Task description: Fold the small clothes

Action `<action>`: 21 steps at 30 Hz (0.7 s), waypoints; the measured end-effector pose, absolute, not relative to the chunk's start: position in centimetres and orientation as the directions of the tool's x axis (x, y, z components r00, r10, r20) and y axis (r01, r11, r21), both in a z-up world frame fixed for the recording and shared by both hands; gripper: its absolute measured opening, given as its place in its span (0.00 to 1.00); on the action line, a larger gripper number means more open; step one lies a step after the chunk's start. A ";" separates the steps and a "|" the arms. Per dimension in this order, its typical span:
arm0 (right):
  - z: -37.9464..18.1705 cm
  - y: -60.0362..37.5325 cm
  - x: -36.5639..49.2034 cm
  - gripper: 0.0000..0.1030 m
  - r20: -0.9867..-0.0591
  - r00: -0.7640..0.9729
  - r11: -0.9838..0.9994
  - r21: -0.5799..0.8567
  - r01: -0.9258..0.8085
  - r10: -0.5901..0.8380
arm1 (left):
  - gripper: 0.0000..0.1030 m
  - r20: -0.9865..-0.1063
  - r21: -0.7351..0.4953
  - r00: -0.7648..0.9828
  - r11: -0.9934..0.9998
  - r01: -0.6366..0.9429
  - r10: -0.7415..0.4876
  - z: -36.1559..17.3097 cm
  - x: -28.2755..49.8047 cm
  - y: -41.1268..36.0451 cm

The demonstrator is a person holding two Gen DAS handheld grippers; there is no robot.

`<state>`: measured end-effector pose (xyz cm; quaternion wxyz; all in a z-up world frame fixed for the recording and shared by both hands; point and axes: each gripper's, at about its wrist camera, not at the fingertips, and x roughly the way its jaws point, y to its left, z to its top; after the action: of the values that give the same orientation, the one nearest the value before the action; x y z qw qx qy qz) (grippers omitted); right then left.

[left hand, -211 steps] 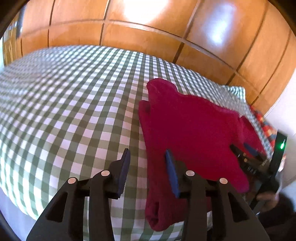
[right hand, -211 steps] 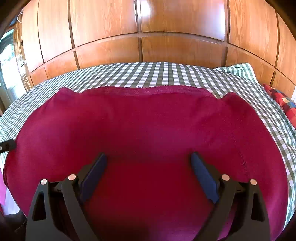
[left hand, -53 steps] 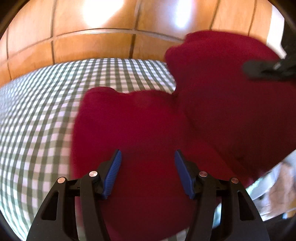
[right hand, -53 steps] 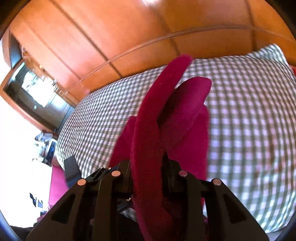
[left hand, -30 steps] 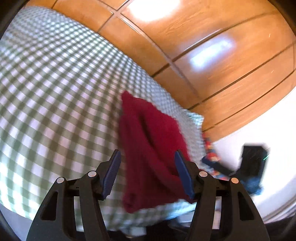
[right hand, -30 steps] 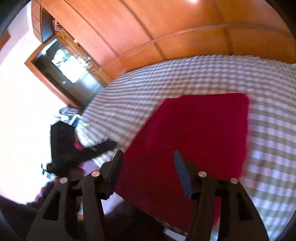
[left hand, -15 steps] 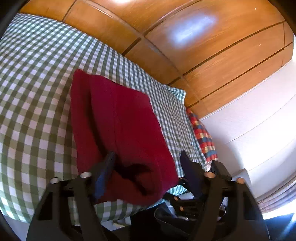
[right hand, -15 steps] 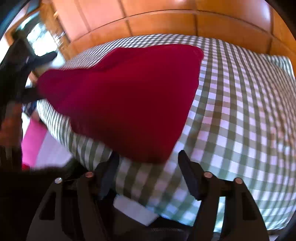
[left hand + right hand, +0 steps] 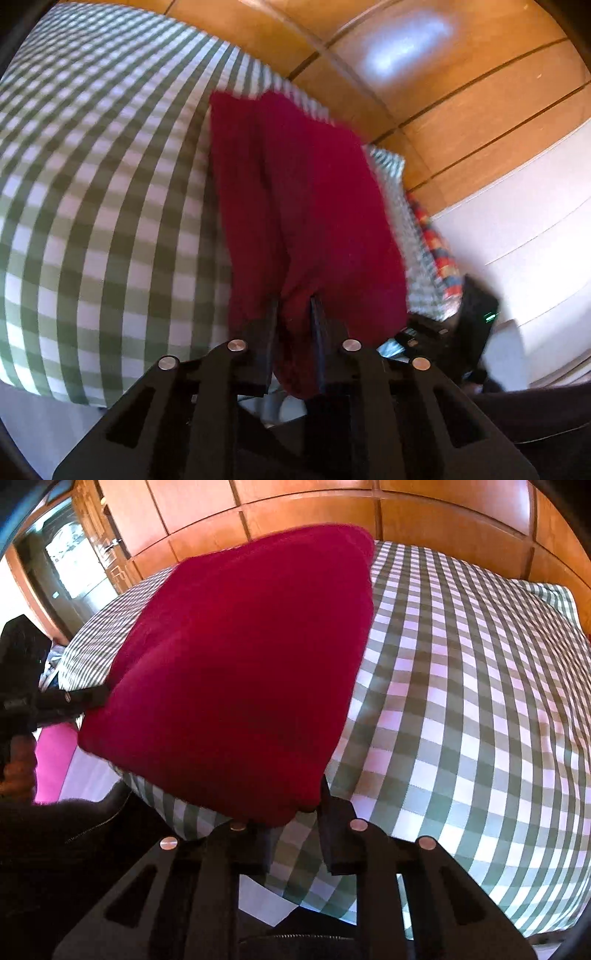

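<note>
left gripper (image 9: 293, 306): my jaws are closing, near corner of the folded red garment (image 9: 310, 206) bunched between the pads, pads look pressed on the cloth.
right gripper (image 9: 295, 805): my jaws are closing too, the other near corner of the red garment (image 9: 240, 664) sits between them; left finger mostly hidden under the cloth, right finger (image 9: 338, 834) touching its edge.
garment position: folded flat, lying on the green-and-white checked bedspread (image 9: 92, 184) at the bed's near edge, stretching away from both grippers; near edge slightly overhangs the mattress side.
left wrist view: garment runs straight ahead of the fingers, a long crease down its middle, frame blurred; the other gripper (image 9: 472, 325) shows low right, beside the garment's far corner, green light on.
right wrist view: garment ahead and to the left of my fingers, bare bedspread (image 9: 461, 701) to the right; left gripper (image 9: 70, 699) visible far left, tip touching the garment's corner, a hand (image 9: 16, 764) on its handle.
backdrop: wooden panelled wall (image 9: 314, 513) beyond the bed; checked pillow (image 9: 550, 598) far right; a multicoloured plaid fabric (image 9: 439, 254) right of the garment in the left view.
</note>
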<state>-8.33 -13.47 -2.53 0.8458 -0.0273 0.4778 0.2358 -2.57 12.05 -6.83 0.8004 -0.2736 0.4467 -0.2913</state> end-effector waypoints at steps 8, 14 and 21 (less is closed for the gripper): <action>2.4 -17.1 -9.9 0.51 -0.782 0.451 0.851 0.184 -0.492 0.430 | 0.56 -0.482 -0.751 0.486 0.630 0.201 -0.729 -5.3 1.6 13.2; 4.9 -14.0 -7.0 0.52 -0.724 0.548 0.853 0.106 -0.511 0.419 | 0.19 -0.526 -0.742 0.467 0.652 0.157 -0.711 -6.3 5.5 10.5; 2.9 -6.7 -7.0 0.53 -0.719 0.577 0.824 -0.011 -0.567 0.387 | 0.14 -0.542 -0.554 0.620 0.796 0.243 -0.567 -1.6 4.3 9.4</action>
<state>-7.01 -6.71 2.85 0.8796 -0.1208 0.3718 0.2711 4.32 9.40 -1.64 0.8728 -0.2193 0.3691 -0.2321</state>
